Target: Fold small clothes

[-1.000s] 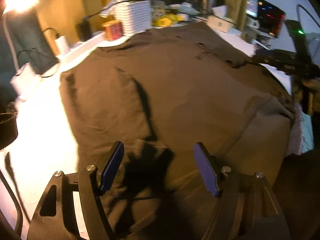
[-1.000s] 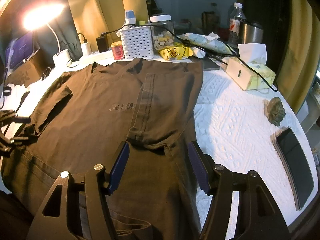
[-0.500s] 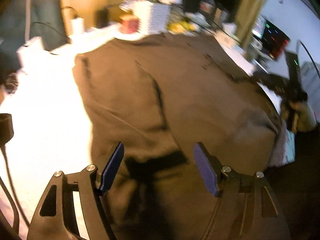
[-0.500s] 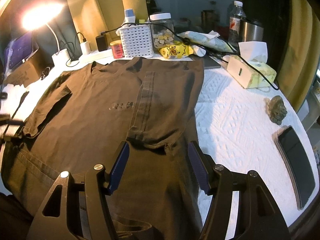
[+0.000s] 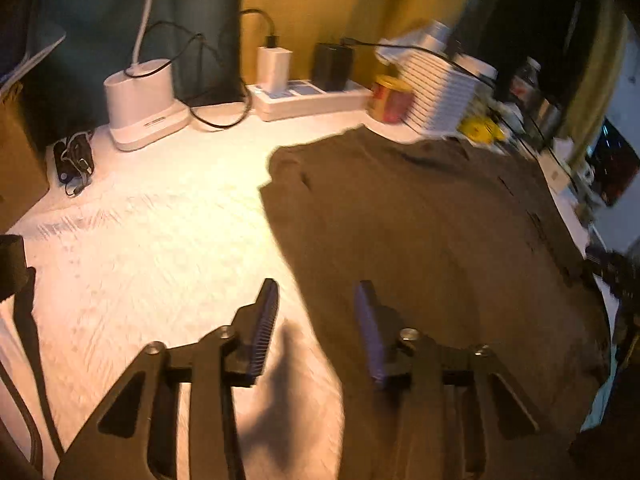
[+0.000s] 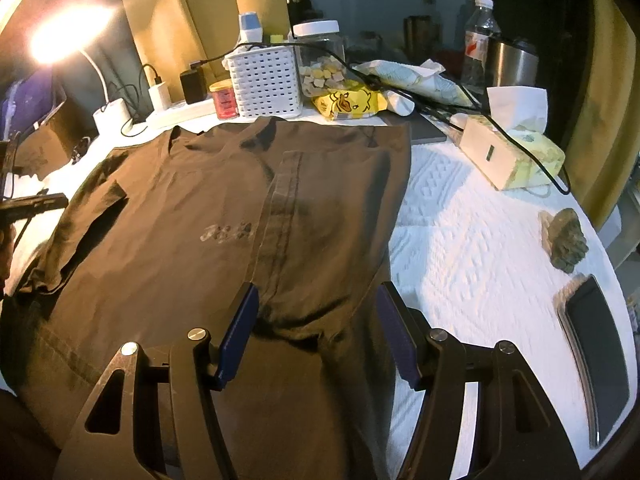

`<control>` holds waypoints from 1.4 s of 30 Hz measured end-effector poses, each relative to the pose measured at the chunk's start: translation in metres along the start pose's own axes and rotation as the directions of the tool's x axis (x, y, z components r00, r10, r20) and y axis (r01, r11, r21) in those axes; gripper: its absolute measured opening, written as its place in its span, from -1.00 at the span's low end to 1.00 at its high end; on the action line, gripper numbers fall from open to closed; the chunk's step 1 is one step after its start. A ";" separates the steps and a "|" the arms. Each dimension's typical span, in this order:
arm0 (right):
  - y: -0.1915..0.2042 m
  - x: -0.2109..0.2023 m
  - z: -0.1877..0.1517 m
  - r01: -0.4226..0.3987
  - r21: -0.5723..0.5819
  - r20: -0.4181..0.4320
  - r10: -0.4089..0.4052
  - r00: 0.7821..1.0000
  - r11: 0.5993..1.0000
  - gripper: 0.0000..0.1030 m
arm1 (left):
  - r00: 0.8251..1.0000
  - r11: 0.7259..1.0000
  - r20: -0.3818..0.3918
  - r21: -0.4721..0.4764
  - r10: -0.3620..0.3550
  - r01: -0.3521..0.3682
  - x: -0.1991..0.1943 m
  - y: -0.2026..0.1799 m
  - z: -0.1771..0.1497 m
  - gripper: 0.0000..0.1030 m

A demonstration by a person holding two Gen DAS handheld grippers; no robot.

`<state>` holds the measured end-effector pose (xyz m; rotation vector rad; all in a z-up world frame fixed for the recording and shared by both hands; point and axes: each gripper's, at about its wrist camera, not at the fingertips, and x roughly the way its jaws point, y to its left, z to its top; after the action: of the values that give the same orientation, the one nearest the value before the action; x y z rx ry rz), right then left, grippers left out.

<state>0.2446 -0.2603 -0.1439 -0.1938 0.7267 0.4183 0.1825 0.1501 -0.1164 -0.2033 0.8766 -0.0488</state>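
Cloth covered the table: a white textured tablecloth [image 6: 480, 240], and on it the dark brown T-shirt [image 6: 180, 220] lay spread flat, its right side already folded inward into a long panel, its left sleeve still out toward the lamp side. The left gripper [image 5: 316, 320] hovered over the shirt's left edge, where brown fabric met white cover; its jaws had just been closing, yet nothing sat between them and the pads touched no cloth. The right gripper [image 6: 316, 332] hung spread above the folded panel's lower end, holding nothing. A grab here might catch the tablecloth too, dragging both. Bare cover lay left of the shirt; the white slotted plastic basket [image 6: 266, 84] crowded the collar.
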 end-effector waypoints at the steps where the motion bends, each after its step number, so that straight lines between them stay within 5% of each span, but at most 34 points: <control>1: 0.001 0.002 0.002 -0.001 -0.002 -0.002 0.001 1.000 1.000 0.25 | 1.000 1.000 0.004 -0.018 -0.010 0.010 0.003 0.004 0.003 -0.28; 11: 0.002 0.019 0.014 -0.008 -0.010 -0.022 0.007 1.000 1.000 0.25 | 0.999 0.998 0.008 -0.051 -0.040 0.040 0.026 0.021 0.018 -0.28; 12: 0.002 0.020 0.014 -0.008 -0.010 -0.024 0.007 1.000 1.000 0.25 | 0.999 0.998 -0.004 -0.052 -0.045 0.045 0.031 0.021 0.016 -0.34; 14: 0.001 0.021 0.014 -0.009 -0.008 -0.025 0.009 1.000 1.000 0.25 | 1.000 0.999 0.003 -0.034 -0.030 0.030 0.033 0.019 0.016 -0.78; 16: 0.000 0.022 0.015 -0.009 -0.008 -0.027 0.009 1.000 1.000 0.25 | 1.000 0.999 0.005 -0.042 -0.022 0.022 0.034 0.018 0.018 -0.89; 25: 0.002 0.022 0.018 -0.013 -0.013 -0.026 0.012 1.000 1.000 0.25 | 0.980 0.975 0.056 0.101 0.193 -0.198 0.024 -0.002 0.022 -0.87; 33: 0.004 0.020 0.019 -0.014 -0.018 -0.024 0.013 1.000 1.000 0.25 | 0.982 0.986 0.098 -0.059 0.162 -0.156 0.005 0.033 0.032 -0.82; 42: 0.010 0.019 0.021 -0.013 -0.022 -0.023 0.013 1.000 1.000 0.25 | 0.994 0.989 0.023 -0.112 0.104 -0.101 0.033 0.038 0.036 -0.82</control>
<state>0.2657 -0.2393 -0.1421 -0.2147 0.7460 0.4373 0.2298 0.1889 -0.1260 -0.2613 0.8607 0.0984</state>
